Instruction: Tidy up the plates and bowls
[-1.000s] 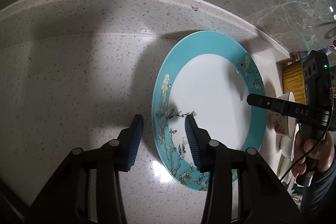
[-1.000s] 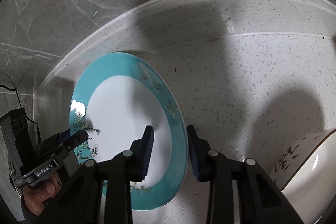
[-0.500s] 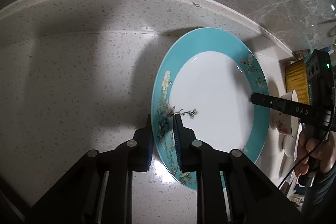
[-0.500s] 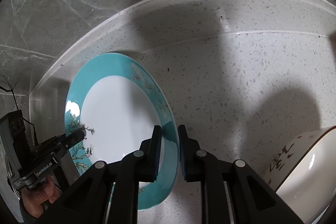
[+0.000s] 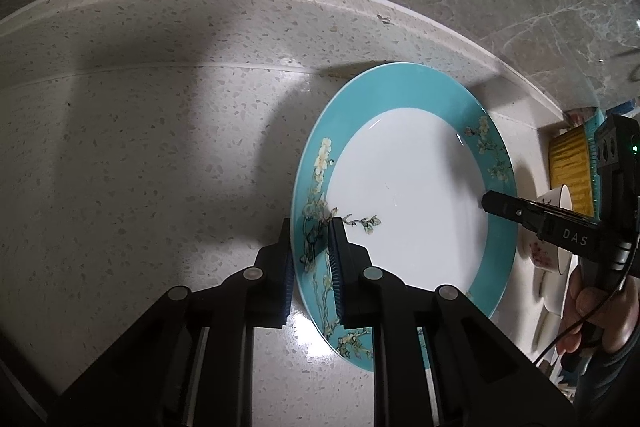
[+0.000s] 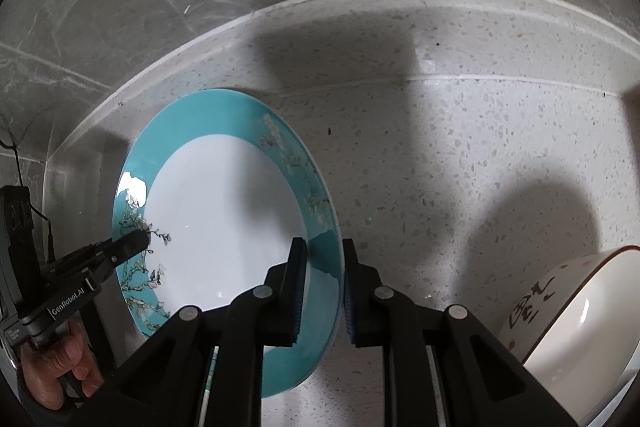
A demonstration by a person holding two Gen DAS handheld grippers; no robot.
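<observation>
We are clamping our left gripper (image 5: 310, 259) on one rim of the teal-rimmed plate (image 5: 404, 203), and our right gripper (image 6: 324, 279) is pinching the opposite rim; both sets of jaws have just been closing onto it. The plate is lying on the speckled counter (image 5: 140, 155). "DAS" is showing on the right tool, "GenRobot.AI" on the left. A white bowl (image 6: 580, 339) right of our right gripper is bearing dark characters, too distorted to read.

Plate (image 5: 408, 195) on counter (image 5: 140, 167); bowl (image 6: 576, 343) right.
</observation>
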